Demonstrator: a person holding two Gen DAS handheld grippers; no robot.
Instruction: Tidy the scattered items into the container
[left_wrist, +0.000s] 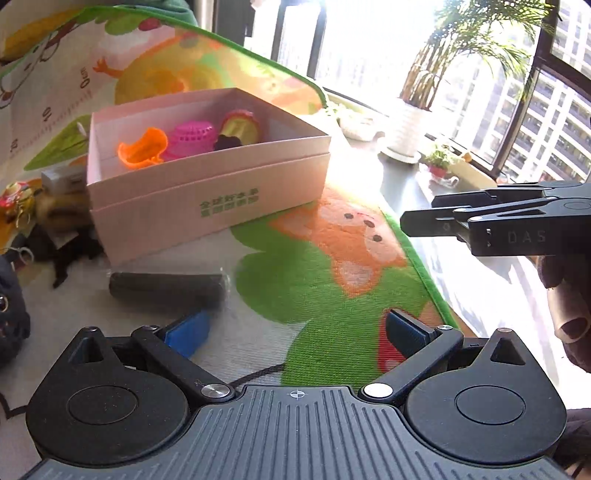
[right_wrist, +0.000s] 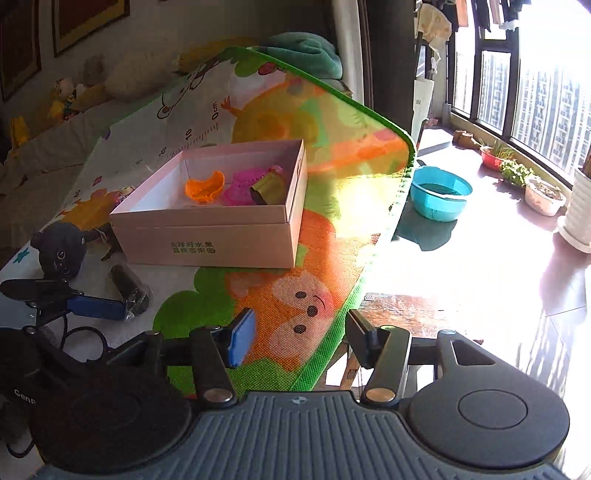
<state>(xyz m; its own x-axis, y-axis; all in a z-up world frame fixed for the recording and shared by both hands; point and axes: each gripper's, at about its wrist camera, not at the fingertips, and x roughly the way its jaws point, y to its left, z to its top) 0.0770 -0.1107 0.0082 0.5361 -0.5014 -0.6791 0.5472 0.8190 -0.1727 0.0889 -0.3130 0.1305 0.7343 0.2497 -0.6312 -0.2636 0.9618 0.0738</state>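
Observation:
A pink cardboard box (left_wrist: 207, 206) stands on the colourful play mat (left_wrist: 332, 280); it also shows in the right wrist view (right_wrist: 207, 240). Inside lie an orange toy (left_wrist: 142, 149), a pink basket toy (left_wrist: 192, 140) and a yellow-and-red toy (left_wrist: 240, 127). A dark wrapped cylinder (left_wrist: 168, 290) lies in front of the box, just beyond my left gripper (left_wrist: 295, 332), which is open and empty. My right gripper (right_wrist: 299, 338) is open and empty above the mat's near edge; it also shows side-on in the left wrist view (left_wrist: 421, 221).
A black plush toy (right_wrist: 61, 251) sits left of the box, with small figures and a dark item (left_wrist: 66, 221) behind it. Off the mat are a blue basin (right_wrist: 439, 195) and potted plants (right_wrist: 517, 173) by the window.

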